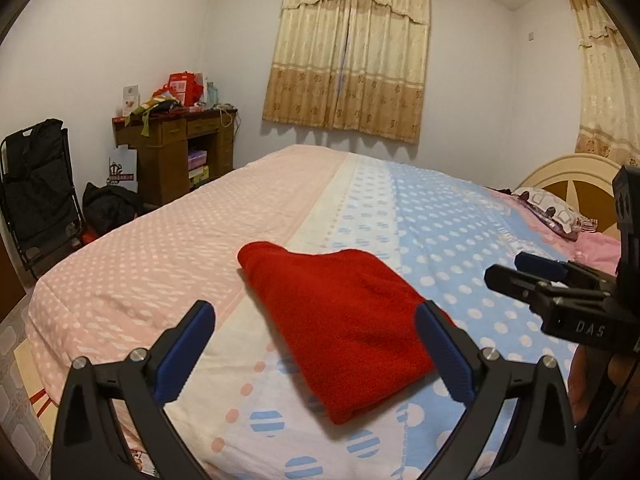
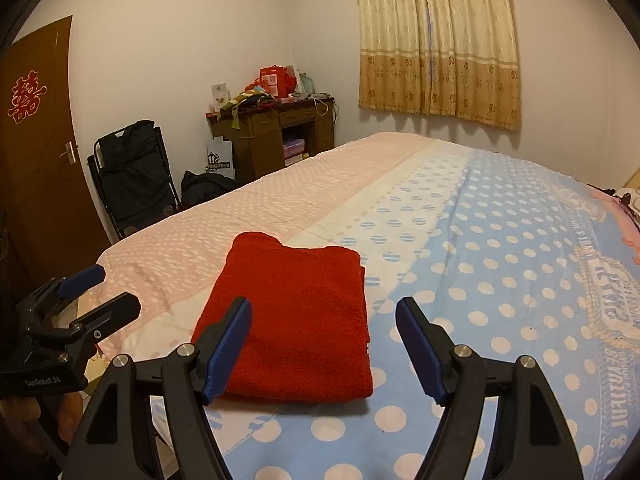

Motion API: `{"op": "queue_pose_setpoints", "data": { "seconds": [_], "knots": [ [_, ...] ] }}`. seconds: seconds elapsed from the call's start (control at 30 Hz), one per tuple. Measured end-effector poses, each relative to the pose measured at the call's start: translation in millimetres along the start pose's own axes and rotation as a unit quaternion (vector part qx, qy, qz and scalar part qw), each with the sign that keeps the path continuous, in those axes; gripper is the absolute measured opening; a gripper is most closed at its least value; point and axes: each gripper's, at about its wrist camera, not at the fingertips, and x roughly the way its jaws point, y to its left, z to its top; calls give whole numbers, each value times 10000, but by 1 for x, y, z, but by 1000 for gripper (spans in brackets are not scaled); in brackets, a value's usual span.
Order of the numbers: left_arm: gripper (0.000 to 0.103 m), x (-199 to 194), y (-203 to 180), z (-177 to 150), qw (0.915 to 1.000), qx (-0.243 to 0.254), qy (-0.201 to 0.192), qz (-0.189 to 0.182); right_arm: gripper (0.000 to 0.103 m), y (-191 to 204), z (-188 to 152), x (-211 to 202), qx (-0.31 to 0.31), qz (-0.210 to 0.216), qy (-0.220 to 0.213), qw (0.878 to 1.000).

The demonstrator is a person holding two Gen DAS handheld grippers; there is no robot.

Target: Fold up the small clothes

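A: Red cloth (image 1: 340, 328) on the bed (image 1: 168, 240), near the front edge, across the seam between pink and blue spotted halves. Already folded into a thick rectangle, several layers deep.

B: Handling?

A: Looks soft, fleecy, light. No stiffness; likely to sag and unfold if lifted by one layer. Not fragile, probably not slippery against the rubber pads. Best taken at a corner or along the folded edge at 6 o'clock, pinching all layers together.

B: Left gripper (image 1: 316, 354)?

A: Jaws spread wide, nothing between the pads, clear of the fabric. Pointed forward and down at the cloth; right-hand finger (image 1: 444, 352) overlapping the cloth's 3 o'clock edge in the picture, contact not evident.

B: Right gripper (image 2: 324, 350)?

A: Also released, less wide, empty. Tilted down toward the cloth's near edge, left-hand finger (image 2: 226, 346) in front of the 7 o'clock corner. In the left camera, at 3 o'clock, held above the bedding and apart from the cloth.

B: Stage?

A: Fold appears finished, both tools let go.
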Motion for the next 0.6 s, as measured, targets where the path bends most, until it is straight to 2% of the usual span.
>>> {"op": "queue_pose_setpoints", "data": {
  "seconds": [0.37, 0.6],
  "knots": [
    [102, -2, -3, -2, 10000, -25, -64, -2, 75, 3, -2, -13, 10, -20, -94, 10000],
    [102, -1, -9, -5, 10000, 34, -17, 4, 76, 3, -6, -12, -8, -19, 17, 10000]
  ]
}}
